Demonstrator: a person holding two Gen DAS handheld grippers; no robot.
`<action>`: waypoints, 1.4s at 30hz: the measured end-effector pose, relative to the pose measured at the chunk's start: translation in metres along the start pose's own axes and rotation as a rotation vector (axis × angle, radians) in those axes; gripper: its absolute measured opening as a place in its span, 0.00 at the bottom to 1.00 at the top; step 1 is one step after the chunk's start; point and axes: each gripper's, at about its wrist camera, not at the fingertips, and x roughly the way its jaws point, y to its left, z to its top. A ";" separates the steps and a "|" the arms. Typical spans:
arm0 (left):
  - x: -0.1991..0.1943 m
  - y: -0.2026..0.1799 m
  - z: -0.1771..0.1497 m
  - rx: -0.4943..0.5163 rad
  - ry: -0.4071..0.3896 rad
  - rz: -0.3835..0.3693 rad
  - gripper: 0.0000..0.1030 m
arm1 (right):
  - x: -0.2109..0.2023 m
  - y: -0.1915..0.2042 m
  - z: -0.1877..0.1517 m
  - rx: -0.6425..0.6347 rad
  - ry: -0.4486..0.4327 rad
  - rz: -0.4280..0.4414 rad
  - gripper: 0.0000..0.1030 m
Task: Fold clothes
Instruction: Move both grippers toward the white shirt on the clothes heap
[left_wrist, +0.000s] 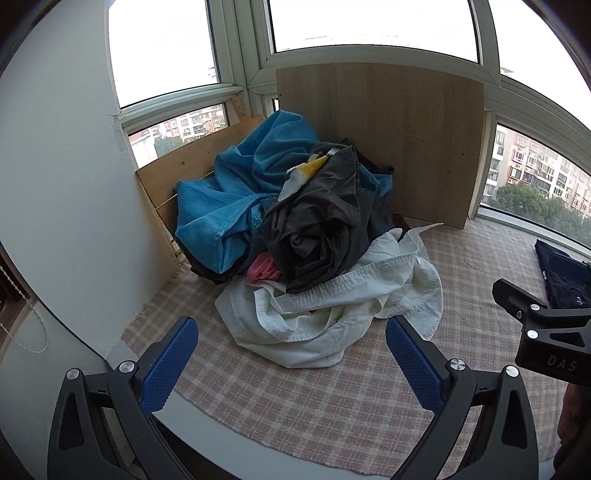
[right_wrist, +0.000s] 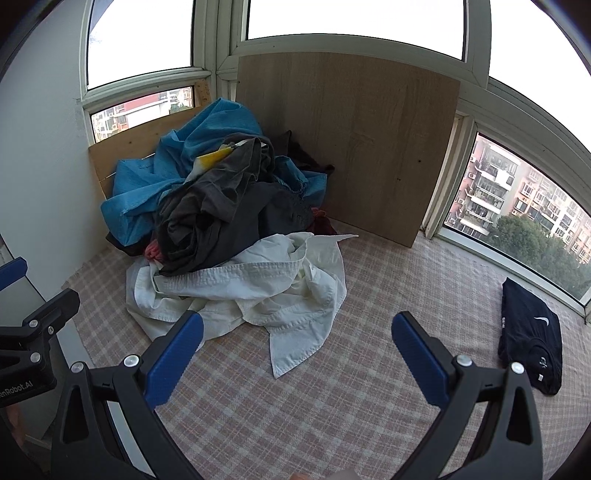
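Note:
A heap of unfolded clothes lies in the far left corner: a crumpled white garment (left_wrist: 332, 310) (right_wrist: 258, 291) at the front, a dark grey one (left_wrist: 321, 229) (right_wrist: 221, 214) on top, a blue one (left_wrist: 229, 188) (right_wrist: 155, 184) behind, a bit of pink (left_wrist: 262, 271). A folded navy garment (right_wrist: 532, 332) (left_wrist: 561, 273) lies flat at the far right. My left gripper (left_wrist: 291, 354) hangs open just short of the white garment, nothing between its fingers. My right gripper (right_wrist: 297, 350) is open too, above the checked cloth beside the white garment's corner.
A pink checked cloth (right_wrist: 332, 406) (left_wrist: 295, 406) covers the surface. Two wooden boards (right_wrist: 347, 140) (left_wrist: 384, 140) lean against the windows behind the heap. A white wall (left_wrist: 55, 184) bounds the left side. The right gripper's body (left_wrist: 543, 325) shows at the left wrist view's right edge.

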 end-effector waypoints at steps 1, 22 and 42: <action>0.002 0.005 0.001 -0.002 0.000 0.004 0.99 | 0.003 0.005 0.002 -0.006 0.000 0.002 1.00; 0.038 0.077 0.036 -0.035 -0.045 0.056 0.99 | 0.037 0.041 0.046 -0.049 -0.076 0.065 1.00; 0.116 0.108 0.038 -0.049 0.004 -0.034 0.99 | 0.134 -0.046 0.038 0.159 0.048 0.116 1.00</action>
